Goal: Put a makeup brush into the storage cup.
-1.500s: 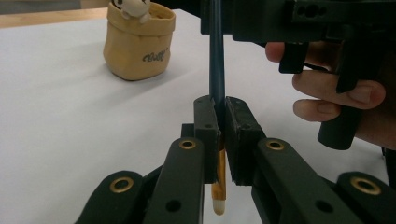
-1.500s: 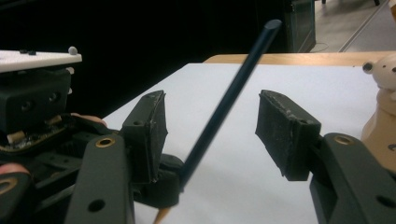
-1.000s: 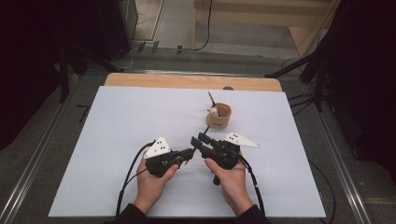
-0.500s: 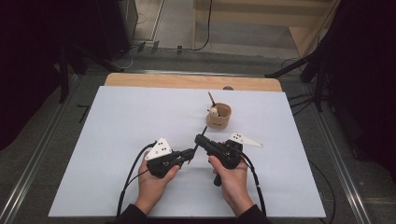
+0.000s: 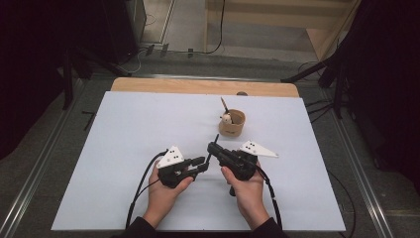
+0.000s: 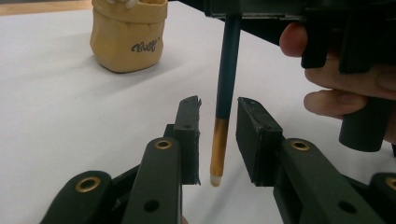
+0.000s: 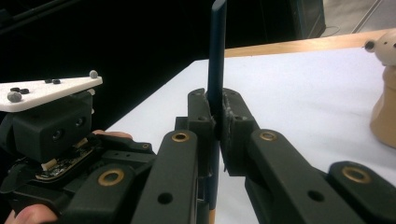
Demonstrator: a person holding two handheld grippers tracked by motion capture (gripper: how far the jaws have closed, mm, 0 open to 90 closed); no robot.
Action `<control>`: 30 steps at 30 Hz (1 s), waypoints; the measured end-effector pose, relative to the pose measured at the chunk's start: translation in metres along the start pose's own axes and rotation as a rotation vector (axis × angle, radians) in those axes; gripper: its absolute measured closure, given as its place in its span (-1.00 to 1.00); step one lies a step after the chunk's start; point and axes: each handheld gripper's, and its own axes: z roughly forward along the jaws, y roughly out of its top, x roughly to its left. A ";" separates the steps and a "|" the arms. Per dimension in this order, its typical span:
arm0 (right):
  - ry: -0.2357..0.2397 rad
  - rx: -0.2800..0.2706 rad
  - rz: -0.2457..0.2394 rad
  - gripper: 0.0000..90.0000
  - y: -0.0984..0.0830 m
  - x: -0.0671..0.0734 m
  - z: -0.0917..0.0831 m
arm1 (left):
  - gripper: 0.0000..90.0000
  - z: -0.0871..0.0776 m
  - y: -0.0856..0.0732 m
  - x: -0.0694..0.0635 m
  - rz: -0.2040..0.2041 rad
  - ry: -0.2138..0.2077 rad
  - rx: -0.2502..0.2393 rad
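While I log this item, my right tongs (image 7: 217,123) pinch a slim dark-blue pencil with a tan, white-tipped end (image 6: 226,88), held upright above the white bench (image 5: 124,148). My left tongs (image 6: 218,140), jaws just opening, stand spread either side of its lower end, untouched. A tan fabric pot (image 5: 232,123) sits beyond.

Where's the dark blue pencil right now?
In the high view the pencil stands near table centre, clamped in the right gripper, its lower end between the left gripper's open jaws, short of the tan cup.
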 end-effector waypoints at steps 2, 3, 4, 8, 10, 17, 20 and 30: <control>-0.006 -0.001 -0.017 0.90 0.001 0.001 -0.001 | 0.54 0.001 0.000 -0.001 -0.001 -0.001 0.004; -0.006 0.000 -0.022 0.90 0.001 0.001 -0.002 | 0.54 0.002 0.000 -0.001 0.000 0.001 0.007; -0.009 -0.001 -0.033 0.90 0.002 0.002 -0.002 | 0.53 0.002 0.000 -0.002 -0.002 0.002 0.007; -0.016 -0.002 -0.062 0.90 0.004 0.005 -0.004 | 0.48 0.004 0.001 -0.004 -0.002 -0.001 0.019; -0.015 -0.003 -0.066 0.90 0.004 0.006 -0.004 | 0.46 0.004 0.002 -0.004 0.006 0.002 0.027; -0.026 -0.005 -0.084 0.90 0.005 0.008 -0.006 | 0.52 0.004 0.003 -0.003 -0.013 0.004 0.037; -0.032 -0.010 -0.106 0.90 0.006 0.009 -0.007 | 0.53 0.006 0.004 -0.006 -0.001 -0.001 0.053; -0.022 0.006 -0.149 0.90 0.006 0.014 -0.005 | 0.61 0.007 0.006 -0.004 -0.035 0.005 0.051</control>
